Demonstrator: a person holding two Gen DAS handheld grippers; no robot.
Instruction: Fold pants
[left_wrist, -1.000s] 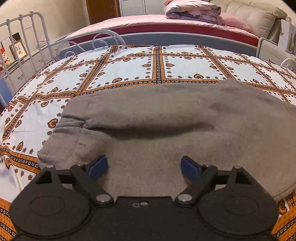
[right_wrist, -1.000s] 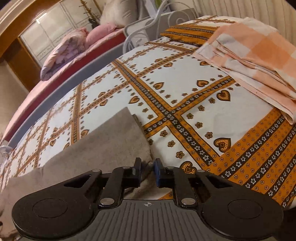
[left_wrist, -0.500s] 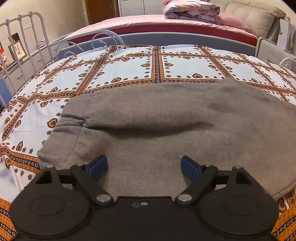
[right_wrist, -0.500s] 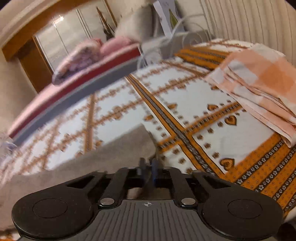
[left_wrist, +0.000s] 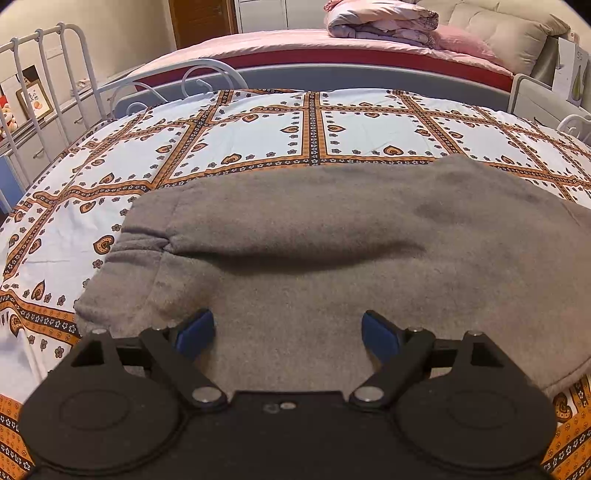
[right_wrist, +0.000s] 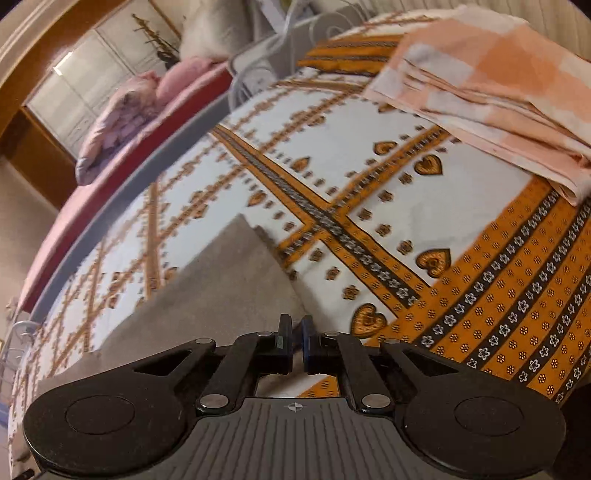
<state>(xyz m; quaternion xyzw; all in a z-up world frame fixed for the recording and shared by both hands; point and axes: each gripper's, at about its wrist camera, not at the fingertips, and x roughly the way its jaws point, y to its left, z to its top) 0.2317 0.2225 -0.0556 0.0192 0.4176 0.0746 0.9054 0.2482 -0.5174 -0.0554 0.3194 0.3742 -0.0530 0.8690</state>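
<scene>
Left gripper (left_wrist: 288, 328) gaped wide over grey pants (left_wrist: 332, 251); right gripper (right_wrist: 296, 332) seemingly pinched their corner, beside a checked cloth (right_wrist: 491, 85).

- Beyond the grey pants (left_wrist: 332, 251), the patterned bedspread (left_wrist: 258, 140) lies bare up to the far edge: open room to pass.
- A white metal rail (left_wrist: 48, 85) bounds the left side.
- On the right, a folded orange checked cloth (right_wrist: 498, 85) sits on the bedspread, well apart from the pants' corner (right_wrist: 240, 266), with bare bedspread between them.
</scene>
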